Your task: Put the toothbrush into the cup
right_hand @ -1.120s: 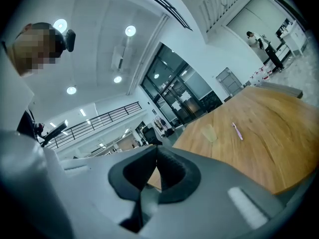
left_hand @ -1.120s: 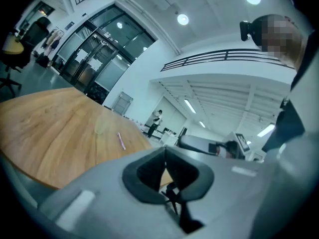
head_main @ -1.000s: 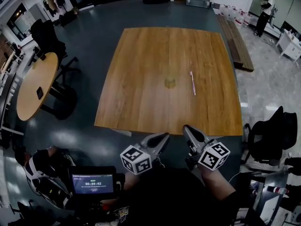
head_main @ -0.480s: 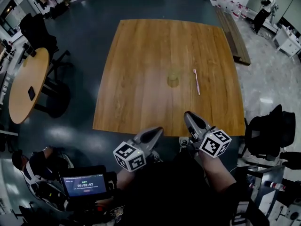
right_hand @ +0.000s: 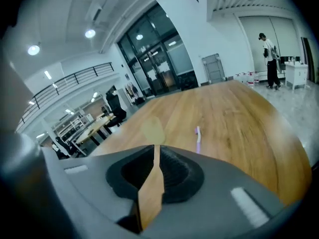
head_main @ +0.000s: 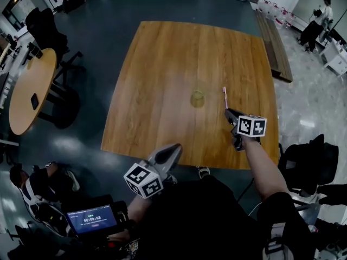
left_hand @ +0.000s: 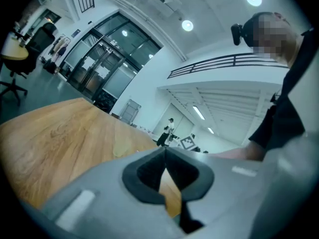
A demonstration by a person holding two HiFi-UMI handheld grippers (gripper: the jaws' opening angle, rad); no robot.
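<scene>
A clear yellowish cup (head_main: 197, 98) stands upright near the middle of the wooden table (head_main: 162, 64). To its right lies a pink toothbrush (head_main: 225, 97), flat on the wood. My right gripper (head_main: 229, 112) hovers over the table just short of the toothbrush's near end, shut and empty. In the right gripper view the cup (right_hand: 152, 129) and toothbrush (right_hand: 198, 135) lie ahead of the closed jaws of my right gripper (right_hand: 155, 147). My left gripper (head_main: 174, 148) is shut and empty, off the table's near edge; in its own view the left gripper (left_hand: 164, 151) points across the tabletop.
A round wooden table (head_main: 27, 91) and dark chairs (head_main: 46, 28) stand at the left. A bench (head_main: 275, 47) runs along the table's far right side, and a black chair (head_main: 306, 164) sits at the right. A person (head_main: 319, 18) stands far off at the back right.
My right gripper has moved forward from the table's near edge out over the wood, up to the toothbrush's near end. The left gripper has stayed by the near edge.
</scene>
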